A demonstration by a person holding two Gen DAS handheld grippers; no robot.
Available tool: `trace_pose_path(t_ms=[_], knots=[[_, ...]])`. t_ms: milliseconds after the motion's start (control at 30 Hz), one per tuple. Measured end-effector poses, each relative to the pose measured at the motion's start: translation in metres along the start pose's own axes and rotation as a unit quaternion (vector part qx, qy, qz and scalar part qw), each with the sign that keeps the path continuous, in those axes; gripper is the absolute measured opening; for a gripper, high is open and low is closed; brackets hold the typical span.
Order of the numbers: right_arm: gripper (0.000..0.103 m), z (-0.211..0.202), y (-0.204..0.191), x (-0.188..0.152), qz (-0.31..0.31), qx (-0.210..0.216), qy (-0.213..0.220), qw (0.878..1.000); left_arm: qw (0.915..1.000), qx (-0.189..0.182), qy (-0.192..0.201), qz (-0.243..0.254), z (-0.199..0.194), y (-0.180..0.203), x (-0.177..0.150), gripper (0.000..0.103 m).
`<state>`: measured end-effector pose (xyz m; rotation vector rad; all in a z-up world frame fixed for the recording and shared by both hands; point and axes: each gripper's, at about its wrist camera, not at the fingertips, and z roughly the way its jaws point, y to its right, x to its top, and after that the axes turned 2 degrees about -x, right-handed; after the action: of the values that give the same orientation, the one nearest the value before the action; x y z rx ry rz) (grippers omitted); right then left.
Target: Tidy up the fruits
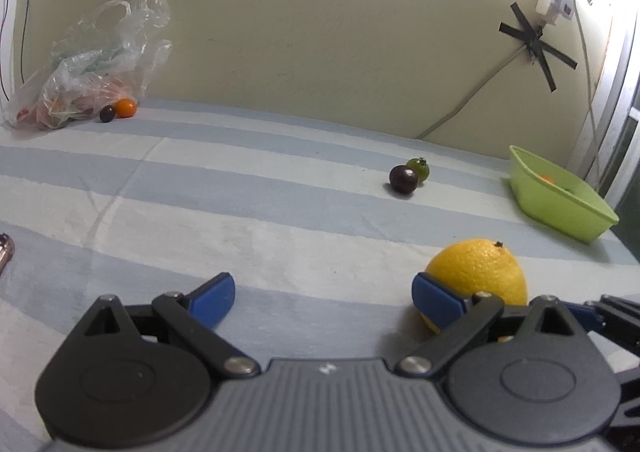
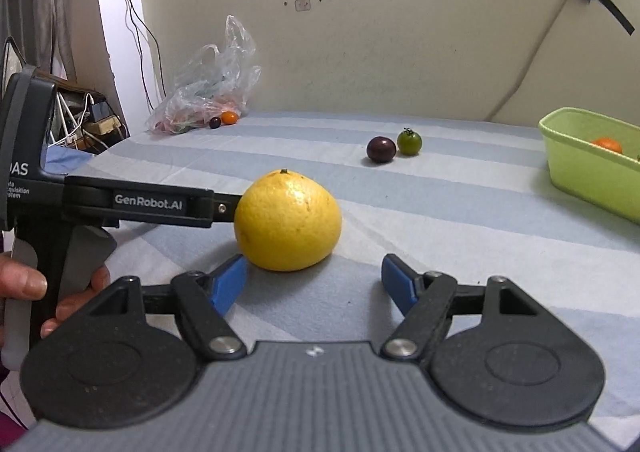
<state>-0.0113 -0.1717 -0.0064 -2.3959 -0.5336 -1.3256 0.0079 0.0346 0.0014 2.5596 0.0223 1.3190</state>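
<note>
Both jaws stood wide apart and empty: right hand-held gripper (image 2: 314, 284) sat just short of the yellow citrus (image 2: 287, 220) on the striped cloth (image 2: 440, 212), left hand-held gripper (image 1: 323, 298) just beside it, with purple fruit (image 2: 381, 149) and green tomato (image 2: 409, 142) near the green tub (image 2: 580, 168).
</note>
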Motion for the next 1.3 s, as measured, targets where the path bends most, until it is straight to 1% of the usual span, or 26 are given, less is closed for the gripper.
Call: trace_pose_path(t_ms=[133, 367, 500, 667, 1067, 1300], knots=[[0.076, 0.000, 0.003, 0.001, 0.007, 0.004, 0.000, 1.000, 0.9997, -0.020, 0.005, -0.012, -0.002, -0.004, -0.001, 0.099], [0.076, 0.002, 0.004, 0.001, 0.007, 0.005, -0.005, 1.000, 0.9983, -0.043, 0.016, -0.036, -0.005, -0.012, -0.001, 0.099], [0.076, 0.003, 0.004, 0.002, 0.008, 0.005, -0.007, 1.000, 0.9980, -0.045, 0.025, -0.038, -0.007, -0.012, -0.002, 0.099], [0.076, 0.003, 0.006, 0.002, 0.006, 0.005, -0.009, 1.000, 0.9982, -0.043, 0.035, -0.022, -0.011, -0.007, -0.002, 0.100], [0.076, 0.003, 0.007, 0.002, 0.006, 0.007, -0.009, 1.000, 0.9982, -0.046, 0.032, -0.019, -0.011, -0.008, -0.002, 0.102], [0.076, 0.003, 0.015, 0.004, 0.029, 0.016, -0.008, 0.999, 0.9981, -0.048, 0.034, -0.019, -0.011, -0.007, -0.003, 0.102]])
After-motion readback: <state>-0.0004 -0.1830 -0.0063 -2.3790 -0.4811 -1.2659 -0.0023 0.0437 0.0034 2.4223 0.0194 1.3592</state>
